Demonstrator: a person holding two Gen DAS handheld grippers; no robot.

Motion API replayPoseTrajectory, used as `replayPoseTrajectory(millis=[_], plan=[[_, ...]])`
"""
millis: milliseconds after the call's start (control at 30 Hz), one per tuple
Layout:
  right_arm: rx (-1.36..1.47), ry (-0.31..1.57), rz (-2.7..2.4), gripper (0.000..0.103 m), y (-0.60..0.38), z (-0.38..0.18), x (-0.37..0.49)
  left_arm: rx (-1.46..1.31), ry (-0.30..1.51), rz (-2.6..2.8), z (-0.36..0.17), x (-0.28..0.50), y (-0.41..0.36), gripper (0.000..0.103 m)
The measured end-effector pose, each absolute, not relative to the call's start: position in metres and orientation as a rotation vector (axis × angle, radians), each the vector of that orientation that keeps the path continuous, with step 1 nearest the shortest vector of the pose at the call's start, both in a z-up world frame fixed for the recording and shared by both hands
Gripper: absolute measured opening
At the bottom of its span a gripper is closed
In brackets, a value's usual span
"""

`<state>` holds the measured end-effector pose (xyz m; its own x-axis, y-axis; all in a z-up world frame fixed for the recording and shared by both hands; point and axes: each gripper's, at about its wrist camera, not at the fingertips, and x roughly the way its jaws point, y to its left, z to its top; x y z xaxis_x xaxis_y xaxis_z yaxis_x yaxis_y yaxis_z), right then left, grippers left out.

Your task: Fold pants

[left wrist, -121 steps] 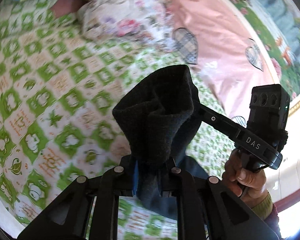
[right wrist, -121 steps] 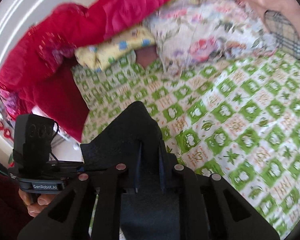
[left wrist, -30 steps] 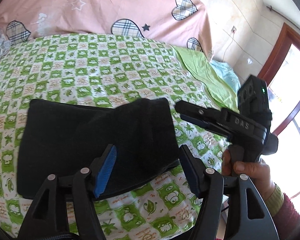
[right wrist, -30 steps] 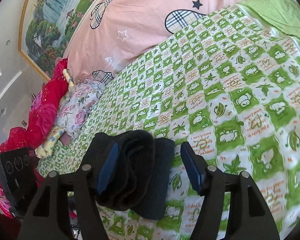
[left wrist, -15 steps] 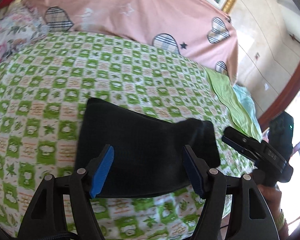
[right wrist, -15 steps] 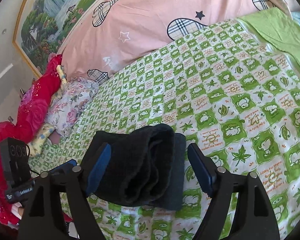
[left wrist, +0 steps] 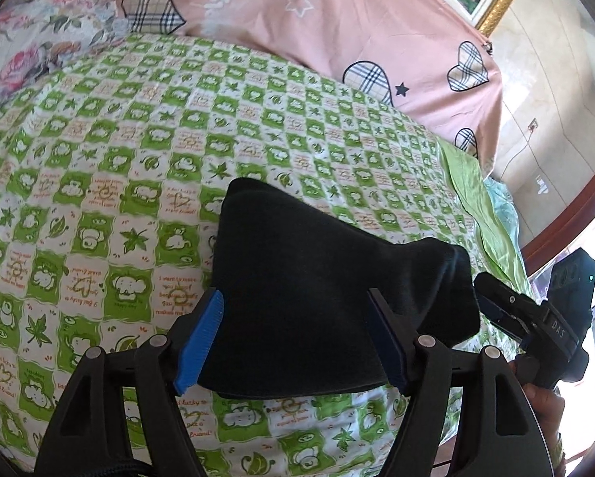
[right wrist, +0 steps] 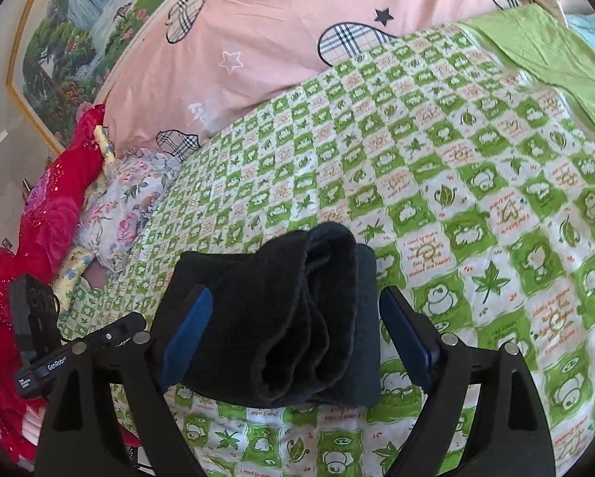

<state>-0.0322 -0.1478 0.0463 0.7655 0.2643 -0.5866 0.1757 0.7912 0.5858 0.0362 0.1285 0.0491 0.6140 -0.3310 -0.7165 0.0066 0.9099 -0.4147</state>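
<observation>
Both tools I hold apart: left tool (left wrist: 293, 338) wide around the folded black pants (left wrist: 317, 290), right tool (right wrist: 297, 334) opening, pads clear, on the bed (left wrist: 99, 159).

Bedsheet (right wrist: 476, 183) open; pink quilt (right wrist: 281, 28) blocks beyond.

Black pants (right wrist: 281, 318) lie folded, seemingly thick, on bed

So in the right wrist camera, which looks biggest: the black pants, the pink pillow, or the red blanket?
1. pink pillow
2. black pants, though they sit close to the camera, so they may look bigger than they really are
3. red blanket, partly cut off
</observation>
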Motion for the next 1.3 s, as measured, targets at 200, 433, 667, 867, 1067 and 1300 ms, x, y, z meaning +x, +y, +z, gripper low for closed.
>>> replayPoseTrajectory(millis=[200, 433, 667, 867, 1067, 1300], plan=[[0.682, 0.747, 0.047, 0.086, -0.147, 0.034, -0.028, -0.411, 0.927, -0.201, 0.039, 0.045, 0.131, 0.073], [0.702, 0.765, 0.051, 0.086, -0.147, 0.024, -0.026, -0.426, 0.951, -0.193, 0.028, 0.053, 0.132, 0.076], [0.719, 0.793, 0.05, 0.086, -0.147, 0.008, -0.024, -0.442, 0.983, -0.188, 0.015, 0.064, 0.135, 0.076], [0.726, 0.791, 0.062, 0.086, -0.152, 0.002, -0.027, -0.43, 1.0, -0.168, 0.001, 0.069, 0.136, 0.076], [0.724, 0.79, 0.088, 0.085, -0.15, 0.0, -0.024, -0.459, 1.018, -0.204, -0.009, 0.073, 0.138, 0.06], [0.75, 0.797, 0.144, 0.07, -0.149, -0.006, -0.019, -0.478, 1.022, -0.219, -0.014, 0.076, 0.141, 0.054]])
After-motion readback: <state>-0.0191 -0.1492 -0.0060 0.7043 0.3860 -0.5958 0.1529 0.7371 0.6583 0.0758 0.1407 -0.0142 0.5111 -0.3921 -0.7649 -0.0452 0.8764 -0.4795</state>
